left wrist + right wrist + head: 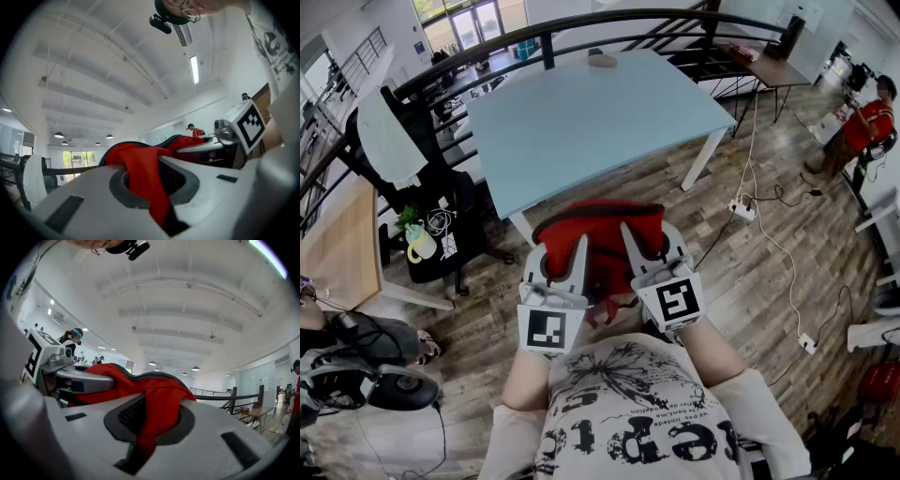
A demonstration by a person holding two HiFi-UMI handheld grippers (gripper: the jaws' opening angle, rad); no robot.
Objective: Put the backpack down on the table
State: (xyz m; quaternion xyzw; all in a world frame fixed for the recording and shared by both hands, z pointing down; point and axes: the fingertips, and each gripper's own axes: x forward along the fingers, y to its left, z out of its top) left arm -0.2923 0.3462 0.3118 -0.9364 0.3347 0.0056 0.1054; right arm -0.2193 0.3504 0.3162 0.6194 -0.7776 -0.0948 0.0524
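In the head view a red backpack [600, 228] with black trim hangs in the air just in front of the near edge of the light blue table [581, 112]. My left gripper [577, 251] is shut on its left side and my right gripper [632, 242] on its right side. Seen from the left gripper view, a fold of the red backpack [140, 171] is pinched between the white jaws, and the right gripper [225, 140] shows beyond it. From the right gripper view the same red backpack [157, 404] is clamped in the jaws, beside the left gripper [65, 376].
A small grey object [602, 58] lies at the table's far edge, before a black railing [581, 26]. Black chairs [441, 220] and a wooden table [337, 253] stand at the left. A power strip [742, 208] with cables lies on the floor; a person in red [867, 127] stands far right.
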